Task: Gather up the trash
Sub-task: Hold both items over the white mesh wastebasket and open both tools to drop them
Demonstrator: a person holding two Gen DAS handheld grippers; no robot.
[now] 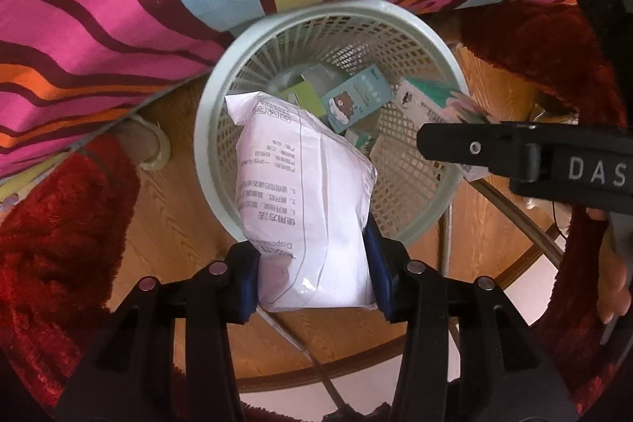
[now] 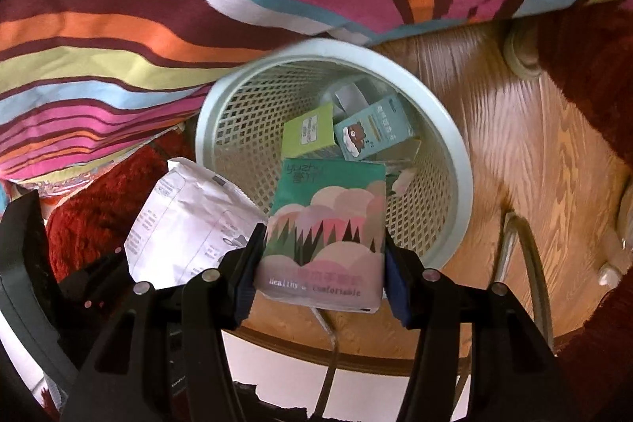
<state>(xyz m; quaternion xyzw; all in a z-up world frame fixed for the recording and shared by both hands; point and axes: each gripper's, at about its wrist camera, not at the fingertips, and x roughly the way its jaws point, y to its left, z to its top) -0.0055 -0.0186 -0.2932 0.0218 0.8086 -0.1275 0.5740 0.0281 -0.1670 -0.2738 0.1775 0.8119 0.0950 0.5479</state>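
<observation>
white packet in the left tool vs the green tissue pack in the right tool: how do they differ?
The white packet is plain white with black printed text; the green tissue pack has a colourful tree picture. The packet looks crumpled and tilted; the tissue pack looks flat and boxy. The left tool grips the packet, the right tool the tissue pack. Both are clamped above the mesh basket, which already holds small boxes.

Basket (image 2: 455, 145) mouth open above; striped cloth (image 2: 198, 6) overhangs far rim.

Domestic bedroom: striped bedding (image 2: 198, 6) at 12 o'clock, wood-laminate floor (image 2: 534, 165), red shag rug (image 1: 47, 244), mesh wastebasket (image 2: 455, 145).
</observation>
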